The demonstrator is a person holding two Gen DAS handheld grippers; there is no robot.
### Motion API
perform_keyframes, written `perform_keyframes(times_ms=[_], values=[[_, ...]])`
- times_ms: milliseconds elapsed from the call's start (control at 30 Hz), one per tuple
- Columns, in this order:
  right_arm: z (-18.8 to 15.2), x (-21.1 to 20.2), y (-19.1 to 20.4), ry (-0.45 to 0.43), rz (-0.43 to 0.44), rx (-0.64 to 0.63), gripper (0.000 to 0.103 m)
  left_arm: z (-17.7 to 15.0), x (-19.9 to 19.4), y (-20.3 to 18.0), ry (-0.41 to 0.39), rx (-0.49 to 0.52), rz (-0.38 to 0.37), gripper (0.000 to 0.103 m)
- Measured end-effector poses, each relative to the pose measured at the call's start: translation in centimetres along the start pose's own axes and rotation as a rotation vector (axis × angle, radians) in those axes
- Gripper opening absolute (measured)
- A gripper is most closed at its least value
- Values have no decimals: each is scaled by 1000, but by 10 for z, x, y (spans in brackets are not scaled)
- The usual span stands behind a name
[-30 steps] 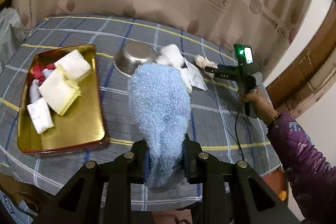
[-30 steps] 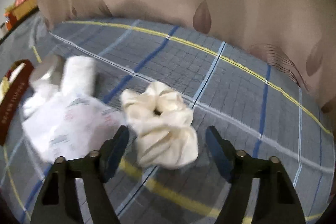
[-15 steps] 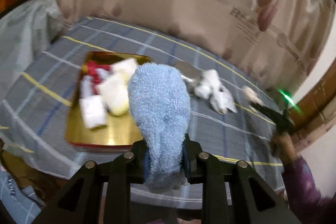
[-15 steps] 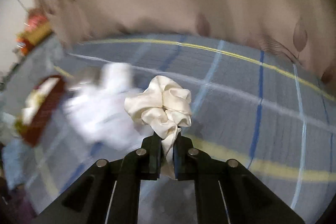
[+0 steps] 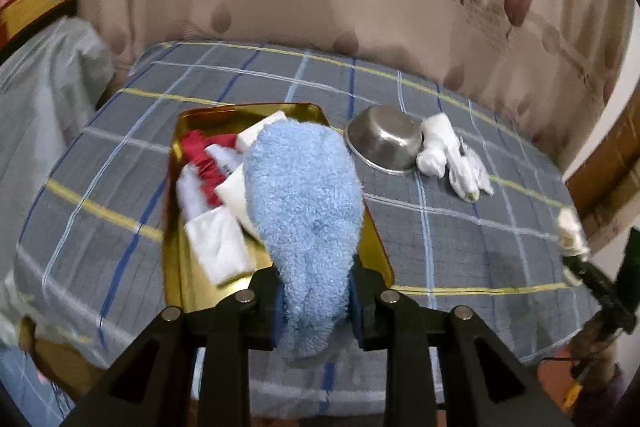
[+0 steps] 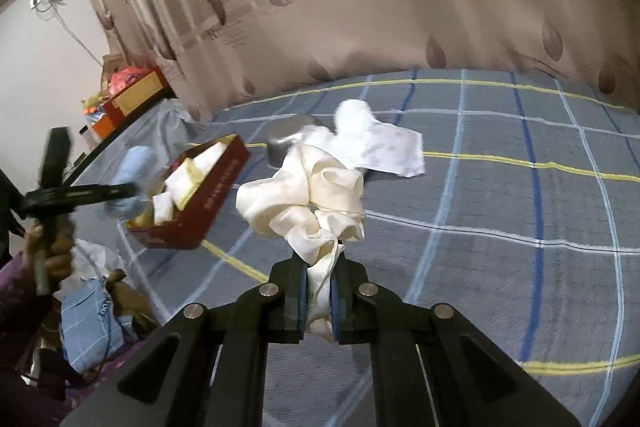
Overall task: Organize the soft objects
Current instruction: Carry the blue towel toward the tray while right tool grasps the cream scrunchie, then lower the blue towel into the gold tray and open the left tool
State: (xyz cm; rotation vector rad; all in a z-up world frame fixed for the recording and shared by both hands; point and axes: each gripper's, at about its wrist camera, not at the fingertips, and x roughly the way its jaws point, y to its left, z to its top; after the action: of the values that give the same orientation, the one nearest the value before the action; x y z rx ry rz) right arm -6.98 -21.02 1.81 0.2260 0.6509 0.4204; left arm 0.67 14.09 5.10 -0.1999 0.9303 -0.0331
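Observation:
My left gripper (image 5: 314, 291) pinches a fluffy blue cloth (image 5: 304, 207), and its jaws are opening slightly with the cloth still pressed between the pads. The cloth hangs over a gold tray (image 5: 188, 283) that holds white folded cloths (image 5: 220, 247) and a red cloth (image 5: 202, 163). In the right wrist view my right gripper (image 6: 319, 291) is shut on a cream satin scrunchie (image 6: 316, 195), lifted above the checked bedspread. The same tray (image 6: 208, 203) appears there at the left, with the blue cloth (image 6: 134, 163) beside it.
An upturned steel bowl (image 5: 386, 143) sits right of the tray, with loose white cloths (image 5: 452, 159) next to it. A curtain hangs behind the bed. A bag and boxes (image 6: 132, 95) lie beyond the left edge. A person's hand (image 6: 52, 251) holds the left gripper's handle.
The right gripper closed on the scrunchie and lifted it off the bedspread, swinging toward the tray. The left gripper carried the blue cloth leftward until it hangs over the tray.

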Motion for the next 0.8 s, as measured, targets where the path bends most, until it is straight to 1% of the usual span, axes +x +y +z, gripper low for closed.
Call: perform_keyframes(times_ms=[167,233,333,400,433,533,600,700,767,800], values=[[1,-1,9,2,2,21,8,14,41,0,69,75,-25,27],[2,-1,14,5,-4,11,8,16,54,-1,99,109,-50,29],[3,1,21,13,4,1,8,18,70,-2,123,150,-36,29],[4,3,28,18,8,-11,8,18,78,-2,139,168,-44,32],[4,4,30,20,13,-12,8,18,81,-2,148,174,-40,33],[6,7,38,23,24,-17,8,17,88,-5,160,187,-14,41],[6,7,42,24,32,-23,8,15,92,-6,165,201,17,46],[5,8,47,26,41,-30,8,14,96,-8,174,229,62,47],[5,8,49,25,48,-32,8,14,92,-9,168,233,75,47],[5,7,50,24,49,-35,8,15,86,-9,151,223,66,48]])
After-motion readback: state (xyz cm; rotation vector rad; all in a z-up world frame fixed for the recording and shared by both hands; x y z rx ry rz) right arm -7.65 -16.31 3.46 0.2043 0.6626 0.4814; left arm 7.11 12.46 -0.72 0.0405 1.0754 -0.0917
